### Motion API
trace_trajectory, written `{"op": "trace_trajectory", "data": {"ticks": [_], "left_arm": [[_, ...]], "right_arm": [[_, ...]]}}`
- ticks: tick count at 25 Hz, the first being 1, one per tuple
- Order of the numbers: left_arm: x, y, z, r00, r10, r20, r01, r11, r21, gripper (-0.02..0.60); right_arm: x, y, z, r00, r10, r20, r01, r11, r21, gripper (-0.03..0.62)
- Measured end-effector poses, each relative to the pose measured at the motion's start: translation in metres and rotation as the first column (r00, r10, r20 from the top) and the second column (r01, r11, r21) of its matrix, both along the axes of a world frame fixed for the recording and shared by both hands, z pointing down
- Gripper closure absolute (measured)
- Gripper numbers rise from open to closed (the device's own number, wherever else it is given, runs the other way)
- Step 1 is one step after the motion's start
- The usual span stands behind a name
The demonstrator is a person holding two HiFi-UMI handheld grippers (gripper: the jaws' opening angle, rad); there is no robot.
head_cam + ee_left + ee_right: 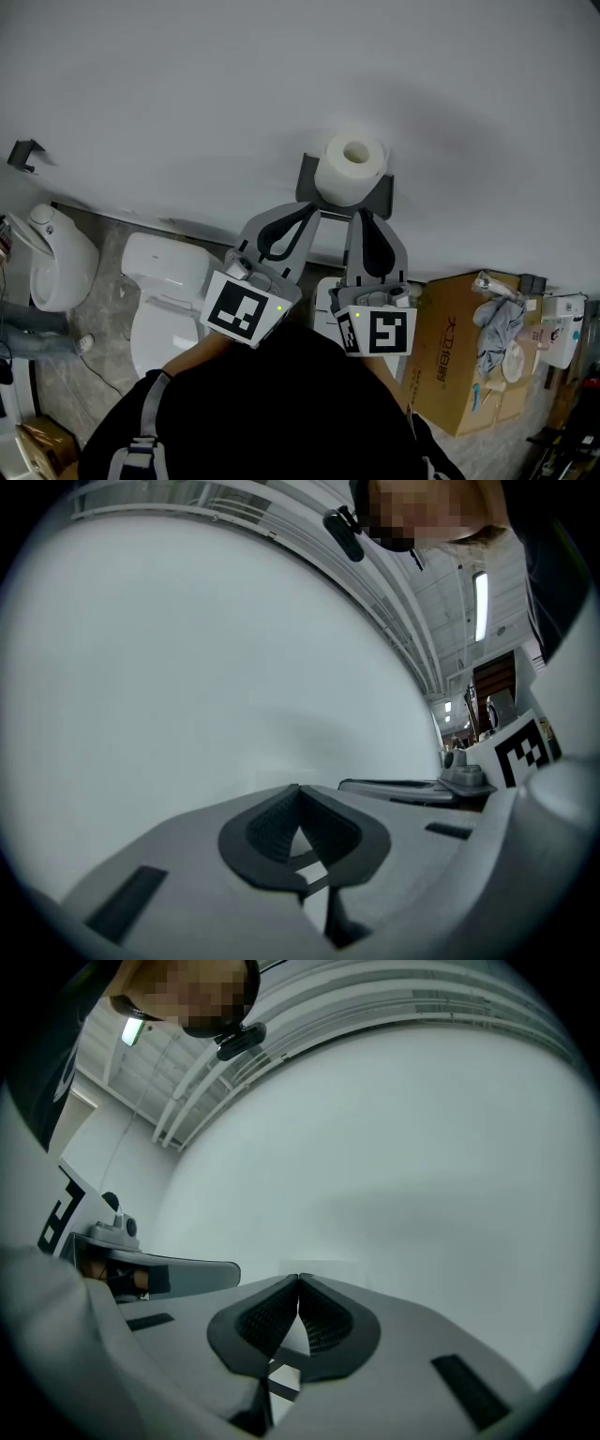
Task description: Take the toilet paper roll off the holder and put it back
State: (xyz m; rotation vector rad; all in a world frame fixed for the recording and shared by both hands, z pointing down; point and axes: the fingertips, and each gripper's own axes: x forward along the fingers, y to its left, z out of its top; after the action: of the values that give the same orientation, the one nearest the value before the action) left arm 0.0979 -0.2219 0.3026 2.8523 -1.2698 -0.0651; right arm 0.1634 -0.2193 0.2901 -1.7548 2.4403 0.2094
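A white toilet paper roll (350,169) sits on a dark grey holder (380,194) fixed to the white wall. My left gripper (307,210) is just below and left of the roll, its tips met, nothing between them. My right gripper (363,216) is right under the roll, jaws also met and empty. In the left gripper view my left gripper (299,790) faces bare white wall; the right gripper view shows my right gripper (298,1280) likewise against plain wall. Neither gripper view shows the roll.
A white toilet (159,291) stands below left, a urinal (56,253) further left. A cardboard box (459,361) with cloths and small items sits at the right. A small dark bracket (25,154) is on the wall at far left.
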Motion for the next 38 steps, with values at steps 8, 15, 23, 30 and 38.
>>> {"op": "trace_trajectory", "data": {"ticks": [8, 15, 23, 30, 38], "left_arm": [[0.002, -0.012, 0.0, 0.999, 0.04, 0.009, -0.04, 0.999, -0.001, 0.575], [0.001, -0.016, 0.0, 0.998, 0.066, 0.01, -0.066, 0.998, -0.003, 0.575], [0.002, -0.023, -0.002, 0.997, 0.08, 0.011, -0.08, 0.997, 0.003, 0.575], [-0.001, -0.034, -0.001, 0.997, 0.078, 0.009, -0.078, 0.997, 0.001, 0.575], [0.0, -0.043, -0.001, 0.997, 0.072, 0.009, -0.072, 0.997, -0.003, 0.575]], "right_arm": [[-0.003, -0.009, 0.0, 0.999, 0.031, -0.018, -0.031, 0.999, -0.007, 0.569], [-0.005, -0.013, -0.004, 0.999, 0.046, -0.023, -0.046, 0.999, 0.001, 0.525], [-0.007, -0.024, -0.001, 0.997, 0.066, -0.042, -0.067, 0.997, -0.031, 0.381], [-0.009, -0.038, 0.0, 0.998, 0.069, -0.009, -0.069, 0.995, -0.065, 0.276], [-0.006, -0.053, 0.006, 0.997, 0.067, -0.031, -0.07, 0.989, -0.13, 0.249]]}}
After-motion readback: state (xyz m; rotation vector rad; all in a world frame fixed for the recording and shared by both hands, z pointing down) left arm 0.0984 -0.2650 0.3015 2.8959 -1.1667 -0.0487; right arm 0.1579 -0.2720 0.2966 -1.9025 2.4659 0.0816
